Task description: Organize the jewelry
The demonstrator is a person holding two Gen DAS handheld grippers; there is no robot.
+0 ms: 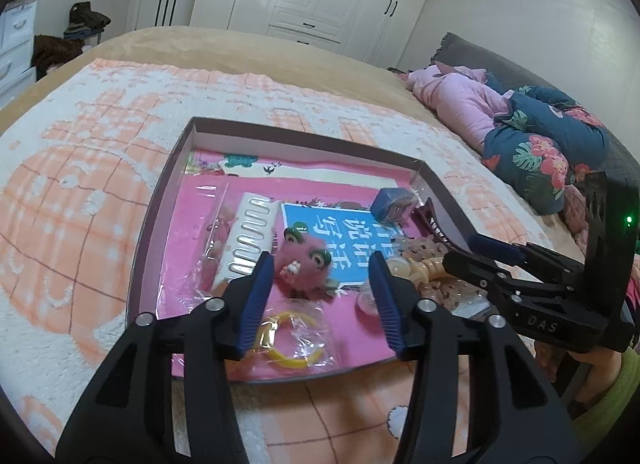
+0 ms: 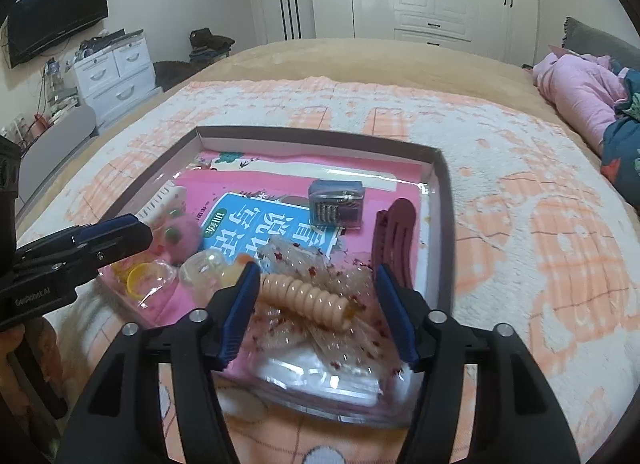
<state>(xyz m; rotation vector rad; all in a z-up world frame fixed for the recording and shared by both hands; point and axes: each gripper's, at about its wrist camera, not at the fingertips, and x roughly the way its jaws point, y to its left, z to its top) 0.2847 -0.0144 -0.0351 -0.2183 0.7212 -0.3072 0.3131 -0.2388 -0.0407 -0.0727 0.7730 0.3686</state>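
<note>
Currently, a shallow box lid (image 2: 442, 200) is lying on the patterned blanket (image 1: 80, 192) — jewelry spread inside. The right gripper (image 2: 316, 284) is hovering with jaws apart, straddling a peach spiral hair tie (image 2: 308, 298) without pressing it. The left gripper (image 1: 322, 272) is hanging open and empty before a pink fuzzy clip (image 1: 306, 260).
</note>
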